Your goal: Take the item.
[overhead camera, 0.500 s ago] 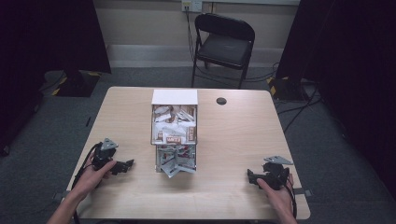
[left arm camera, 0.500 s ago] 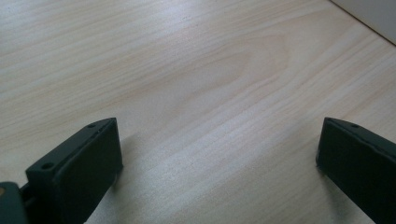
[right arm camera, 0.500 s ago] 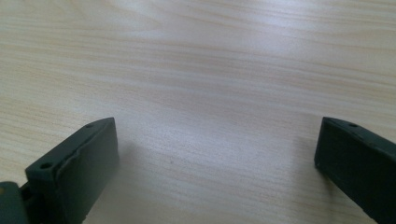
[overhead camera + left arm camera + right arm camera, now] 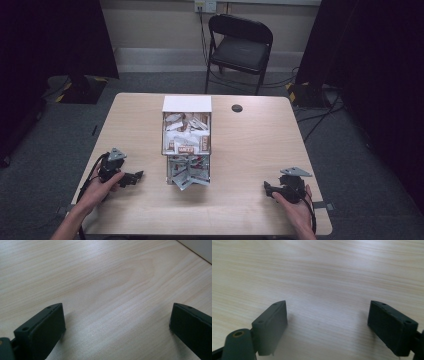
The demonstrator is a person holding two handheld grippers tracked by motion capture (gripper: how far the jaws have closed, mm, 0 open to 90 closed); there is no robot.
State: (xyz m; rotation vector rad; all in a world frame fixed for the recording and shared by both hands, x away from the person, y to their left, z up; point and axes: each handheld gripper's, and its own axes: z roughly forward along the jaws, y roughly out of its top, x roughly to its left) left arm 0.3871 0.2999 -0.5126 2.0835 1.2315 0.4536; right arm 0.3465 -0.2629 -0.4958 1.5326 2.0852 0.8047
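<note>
An open white box (image 4: 186, 131) stands at the middle of the light wooden table (image 4: 250, 150), its lid flap raised at the far end and its inside packed with small white-and-red packets (image 4: 186, 145), whose print is too blurred to read; more of the same packets lie spilled in a loose heap (image 4: 187, 172) just against the box's near end; the left gripper (image 4: 134, 176) rests on the table to the left of that heap, near but apart from it, held in the person's left hand (image 4: 100, 187), and in the left gripper view its jaws stand wide apart over bare wood grain; the right gripper (image 4: 267, 188) lies well to the right near the table's near edge, in the right hand (image 4: 295, 205), its jaws likewise spread with nothing between them; a small dark round disc (image 4: 237, 108) sits by the far edge, and a black folding chair (image 4: 239, 47) stands on the grey floor beyond the table.
</note>
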